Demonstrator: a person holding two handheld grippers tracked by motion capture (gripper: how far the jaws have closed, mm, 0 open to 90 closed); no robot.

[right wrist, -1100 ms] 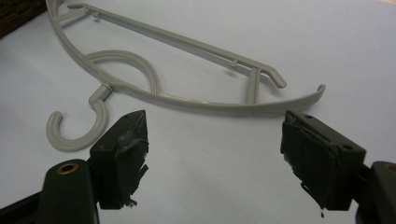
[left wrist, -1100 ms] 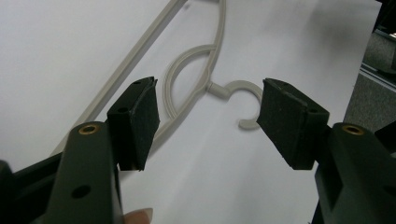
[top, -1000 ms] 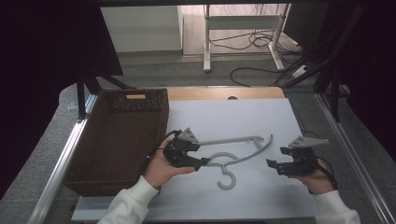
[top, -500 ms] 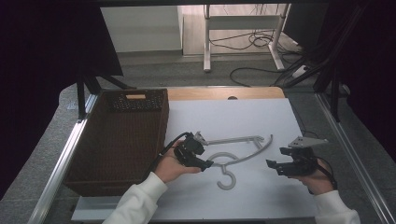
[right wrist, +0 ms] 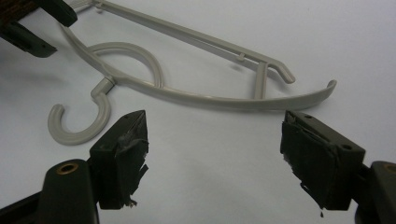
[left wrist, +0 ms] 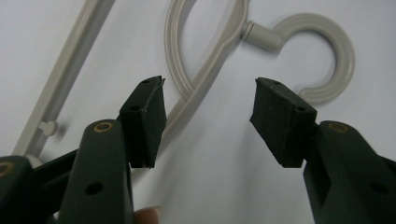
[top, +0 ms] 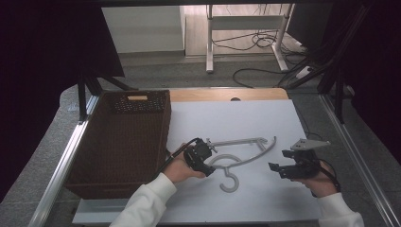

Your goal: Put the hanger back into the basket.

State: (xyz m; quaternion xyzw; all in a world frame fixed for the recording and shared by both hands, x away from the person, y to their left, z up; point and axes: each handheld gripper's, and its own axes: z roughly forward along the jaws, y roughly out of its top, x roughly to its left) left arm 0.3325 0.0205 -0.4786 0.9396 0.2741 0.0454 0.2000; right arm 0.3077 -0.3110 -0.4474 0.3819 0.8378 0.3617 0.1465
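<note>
Lying flat on the white table (top: 246, 118), grey hanger (top: 246, 150) just right of brown wicker basket (top: 123, 142). Long axis runs left-right across the table; hook (top: 229, 182) points toward the person's side, curl opening left in the high view. Left claw (top: 208, 158) at hanger's left end by the neck, jaws apart, nothing between them; hanger arm passes just beyond the left pad. Right claw (top: 278, 169) near the hanger's right tip, apart from it, jaws wide, holding nothing.

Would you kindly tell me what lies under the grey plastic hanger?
The grey plastic hanger lies flat on the white tabletop. The left gripper covers its left end, so what is beneath there stays hidden.
</note>
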